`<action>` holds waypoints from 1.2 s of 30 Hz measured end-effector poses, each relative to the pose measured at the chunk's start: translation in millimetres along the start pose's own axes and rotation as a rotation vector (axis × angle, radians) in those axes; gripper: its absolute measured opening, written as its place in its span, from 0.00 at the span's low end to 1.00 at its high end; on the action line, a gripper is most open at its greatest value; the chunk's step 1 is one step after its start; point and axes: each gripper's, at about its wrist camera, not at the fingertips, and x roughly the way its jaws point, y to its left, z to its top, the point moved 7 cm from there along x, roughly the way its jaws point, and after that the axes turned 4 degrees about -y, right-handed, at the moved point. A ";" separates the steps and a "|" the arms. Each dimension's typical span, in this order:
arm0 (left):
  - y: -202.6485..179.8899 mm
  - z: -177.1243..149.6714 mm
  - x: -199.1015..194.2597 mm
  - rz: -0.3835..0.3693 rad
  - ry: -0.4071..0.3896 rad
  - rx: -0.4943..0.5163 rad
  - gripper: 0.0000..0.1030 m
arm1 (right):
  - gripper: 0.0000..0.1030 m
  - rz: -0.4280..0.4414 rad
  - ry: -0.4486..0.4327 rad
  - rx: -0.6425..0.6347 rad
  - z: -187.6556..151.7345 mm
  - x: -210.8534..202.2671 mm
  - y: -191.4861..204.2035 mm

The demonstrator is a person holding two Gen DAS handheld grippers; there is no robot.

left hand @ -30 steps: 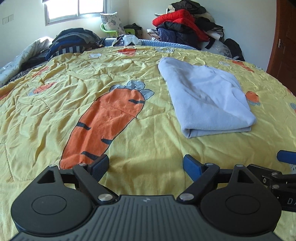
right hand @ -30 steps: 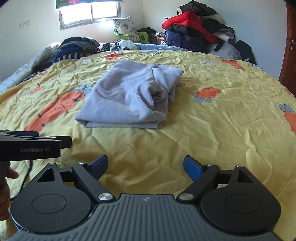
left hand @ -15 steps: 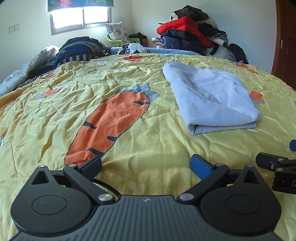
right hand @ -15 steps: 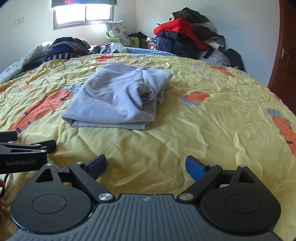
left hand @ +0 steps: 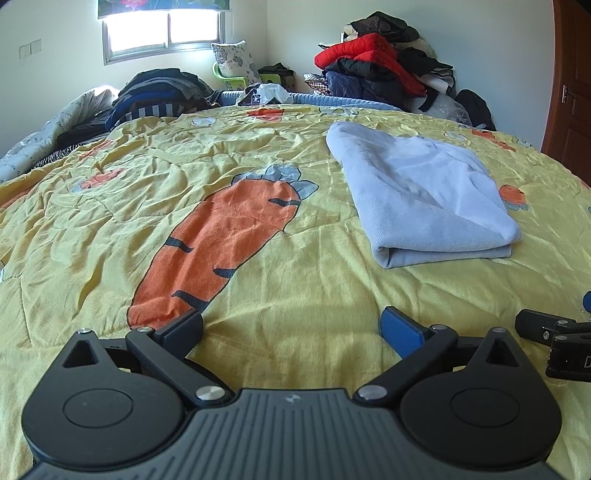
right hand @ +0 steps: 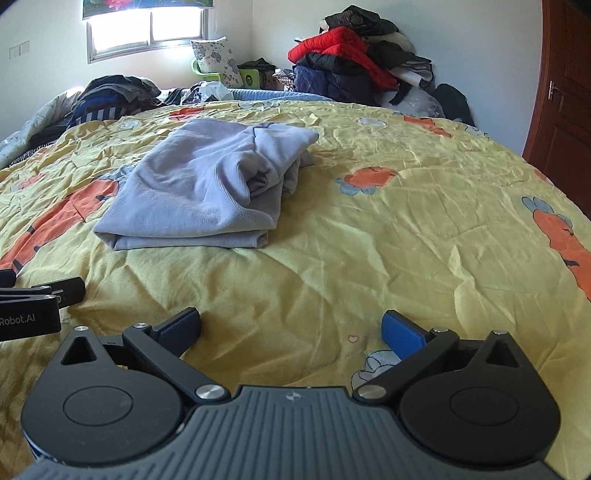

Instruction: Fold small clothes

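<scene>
A folded pale blue-grey garment [left hand: 424,195] lies on the yellow carrot-print bedspread [left hand: 258,295], ahead and to the right in the left wrist view. In the right wrist view the garment [right hand: 207,184] lies ahead to the left, its loose folds bunched at the right side. My left gripper [left hand: 291,325] stands open over bare bedspread, well short of the garment. The jaws of my right gripper [right hand: 291,326] are opening, with nothing between them. Each gripper shows at the edge of the other's view: right fingers [left hand: 535,325], left fingers [right hand: 66,290].
Piles of clothes line the far end of the bed: red and dark jackets [left hand: 373,66] at the right, a dark striped heap [left hand: 159,92] at the left. A brown wooden door [left hand: 572,92] stands at the right. A window [left hand: 166,33] is in the back wall.
Both pairs of jaws have spread wider. The right view has turned a little, so the garment sits further left in it. The garment itself has not moved.
</scene>
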 end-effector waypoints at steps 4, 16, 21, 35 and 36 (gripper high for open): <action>0.0 0.0 0.0 0.000 0.000 0.000 1.00 | 1.00 0.001 -0.001 0.005 0.1 0.4 0.0; 0.4 -0.2 0.2 -0.001 0.000 -0.001 1.00 | 1.00 0.003 -0.008 0.006 -1.8 -1.5 1.1; 0.5 -0.3 0.2 -0.001 0.000 -0.001 1.00 | 1.00 0.004 -0.009 0.006 -1.7 -1.4 1.0; 0.6 -0.3 0.3 0.000 0.000 -0.001 1.00 | 1.00 0.005 -0.008 0.007 -1.6 -0.8 0.8; 0.5 -0.2 0.2 -0.001 0.000 -0.001 1.00 | 1.00 0.007 -0.006 0.008 -1.1 -0.4 0.7</action>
